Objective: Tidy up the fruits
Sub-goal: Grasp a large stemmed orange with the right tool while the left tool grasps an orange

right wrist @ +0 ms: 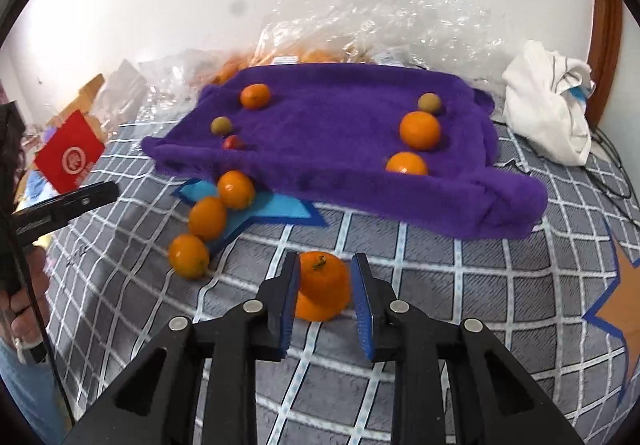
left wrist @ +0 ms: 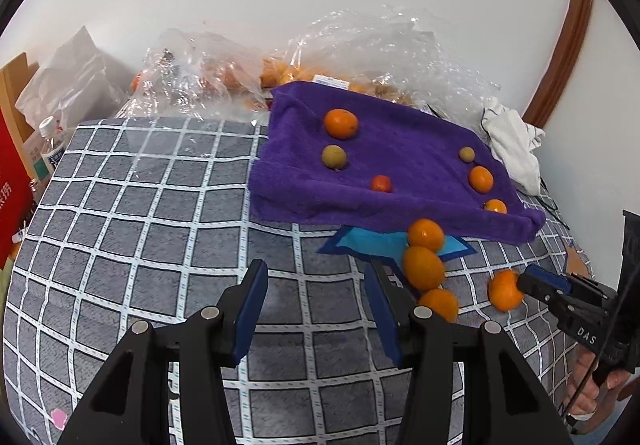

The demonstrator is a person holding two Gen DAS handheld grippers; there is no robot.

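Orange [right wrist: 323, 287] (underside hidden) between right gripper [right wrist: 326, 299] fingers

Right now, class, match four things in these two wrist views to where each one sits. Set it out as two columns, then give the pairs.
Things:
1. left gripper
2. stemmed orange
3. white cloth
4. small red fruit

Places:
A. on the purple towel
B. between the right gripper fingers
C. open over the checked cover
D. bunched beside the towel's right end

Pairs: 1-C, 2-B, 3-D, 4-A

Bright even light, soft shadows, strong fisheye edge warping
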